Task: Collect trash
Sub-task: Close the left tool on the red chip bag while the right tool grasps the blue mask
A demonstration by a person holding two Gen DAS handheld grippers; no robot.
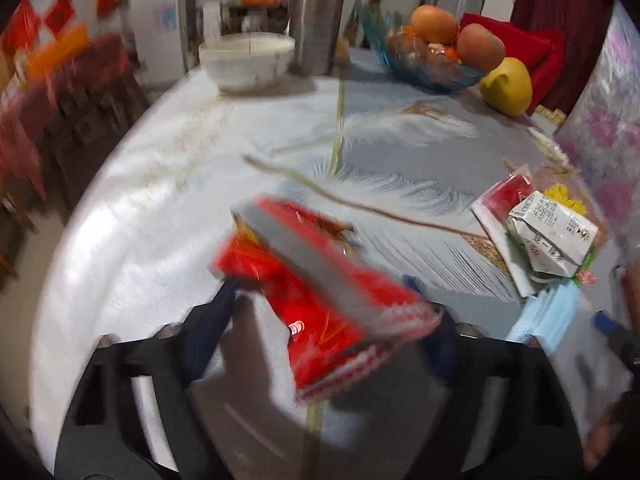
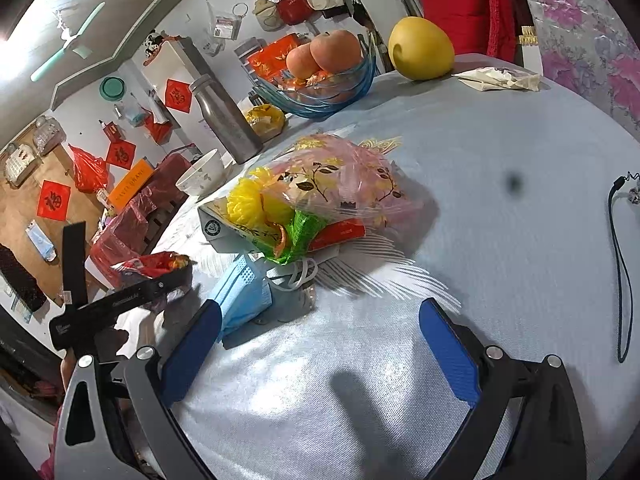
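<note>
Between the blue fingers of our left hand-held gripper (image 1: 328,316) sits one red snack wrapper (image 1: 316,300), jaws half closed on its sides, its long axis slanting across them. Our right hand-held gripper (image 2: 320,344) stands wide open, holding nothing, one blue face mask (image 2: 244,296) just beside its left finger. Beyond it on the desk (image 2: 500,240) lies our trash pile (one crushed carton (image 1: 548,240), one flowered plastic bag (image 2: 340,184)), nearer the right hand.
</note>
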